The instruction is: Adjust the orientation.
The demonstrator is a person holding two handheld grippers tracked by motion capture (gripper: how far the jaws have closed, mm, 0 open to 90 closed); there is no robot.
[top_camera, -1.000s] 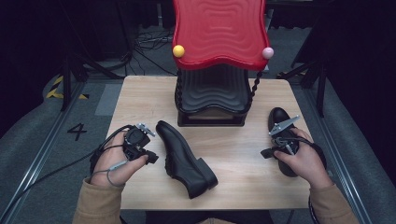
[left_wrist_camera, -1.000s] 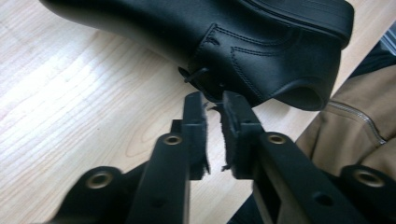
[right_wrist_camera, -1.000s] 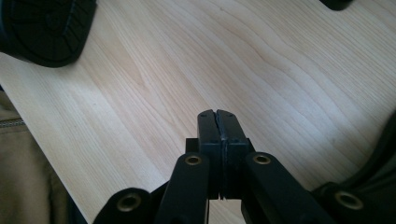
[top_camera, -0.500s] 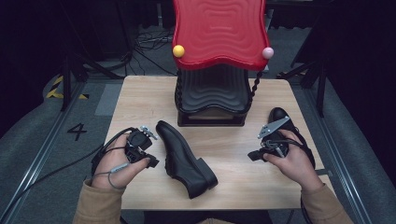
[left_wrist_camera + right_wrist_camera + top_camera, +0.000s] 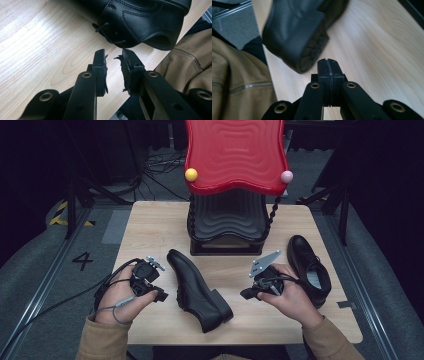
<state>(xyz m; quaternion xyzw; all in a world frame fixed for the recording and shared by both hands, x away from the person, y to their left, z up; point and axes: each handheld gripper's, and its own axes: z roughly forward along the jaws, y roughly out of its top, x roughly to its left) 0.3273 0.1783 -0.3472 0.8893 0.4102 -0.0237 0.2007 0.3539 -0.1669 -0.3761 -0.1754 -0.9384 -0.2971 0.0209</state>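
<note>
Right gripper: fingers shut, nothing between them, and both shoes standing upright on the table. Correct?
Not quite. The right gripper is shut and empty, but only the right shoe stands upright. The middle shoe lies on its side on the table, as the high view shows.

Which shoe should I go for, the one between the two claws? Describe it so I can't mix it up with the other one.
Start at the red wavy-topped stand at the far middle of the wooden table. Just in front of it, left of centre, lies the black shoe, between the two hands. Unlike the upright shoe near the right edge, it lies tipped on its side, heel toward the person.
</note>
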